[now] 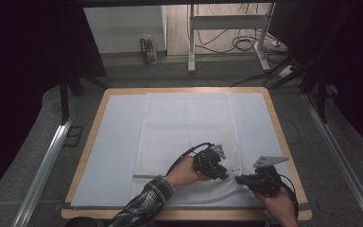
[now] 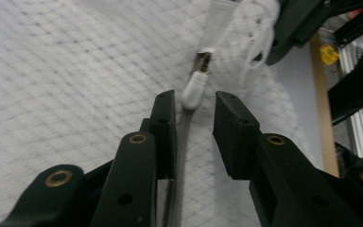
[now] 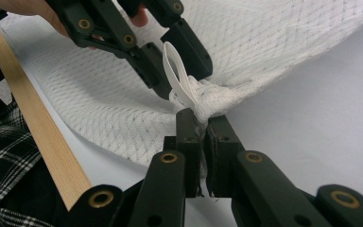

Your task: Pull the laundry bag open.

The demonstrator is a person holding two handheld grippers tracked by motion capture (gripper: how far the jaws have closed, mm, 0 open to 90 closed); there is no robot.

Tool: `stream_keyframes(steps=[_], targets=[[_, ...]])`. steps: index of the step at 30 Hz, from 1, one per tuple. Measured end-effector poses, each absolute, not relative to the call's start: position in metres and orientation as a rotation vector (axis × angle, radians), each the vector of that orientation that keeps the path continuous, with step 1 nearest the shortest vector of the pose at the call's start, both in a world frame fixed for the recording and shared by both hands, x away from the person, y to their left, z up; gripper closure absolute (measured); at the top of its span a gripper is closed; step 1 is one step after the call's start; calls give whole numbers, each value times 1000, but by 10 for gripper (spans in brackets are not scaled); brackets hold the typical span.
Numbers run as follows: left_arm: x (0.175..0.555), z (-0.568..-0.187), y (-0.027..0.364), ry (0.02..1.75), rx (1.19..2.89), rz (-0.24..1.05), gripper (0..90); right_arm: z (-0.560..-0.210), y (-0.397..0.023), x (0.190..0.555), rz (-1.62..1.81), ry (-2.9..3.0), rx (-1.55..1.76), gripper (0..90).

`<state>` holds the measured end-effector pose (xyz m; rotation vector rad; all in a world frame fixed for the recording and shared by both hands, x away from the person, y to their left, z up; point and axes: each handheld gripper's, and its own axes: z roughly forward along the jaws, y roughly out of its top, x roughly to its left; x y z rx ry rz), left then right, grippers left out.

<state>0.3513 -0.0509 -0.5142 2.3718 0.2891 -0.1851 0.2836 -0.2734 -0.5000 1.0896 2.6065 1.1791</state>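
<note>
A white mesh bag (image 1: 189,127) lies flat on the table mat. Its grey zipper (image 2: 182,137) runs up to a white pull tab (image 2: 194,87). My left gripper (image 2: 194,106) sits low over the bag's near right corner (image 1: 227,176). Its jaws stand apart on either side of the pull tab and do not press on it. My right gripper (image 3: 204,123) is shut on the bunched corner of the mesh bag (image 3: 288,42), just right of the left gripper (image 3: 179,71). A white loop (image 3: 177,78) rises from that corner between the left jaws. The two grippers nearly touch (image 1: 238,179).
A pale mat (image 1: 113,151) covers the wooden table, whose edge (image 1: 92,142) frames it. A plaid sleeve (image 1: 144,198) comes in from the bottom. Beyond the table stand a desk frame (image 1: 191,42) and loose cables (image 1: 246,45); a metal rail (image 1: 42,165) runs along the floor.
</note>
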Motion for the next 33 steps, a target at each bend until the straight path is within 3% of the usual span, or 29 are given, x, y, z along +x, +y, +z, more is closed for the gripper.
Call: stream_keyframes(steps=[8, 13, 20, 26, 33], targets=[[347, -511, -54, 250, 2365, -214, 789, -500, -273, 283, 1170, 2608, 1087, 843], [349, -510, -53, 270, 2393, -58, 746, -500, -273, 283, 1170, 2607, 1081, 842], [347, -517, -59, 265, 2394, -120, 746, -500, -272, 283, 1164, 2608, 1080, 841], [348, -518, -60, 264, 2411, -45, 632, -501, -270, 283, 1140, 2611, 1069, 841], [344, -521, -62, 235, 2378, -130, 707, -501, -271, 283, 1141, 2609, 1076, 841]])
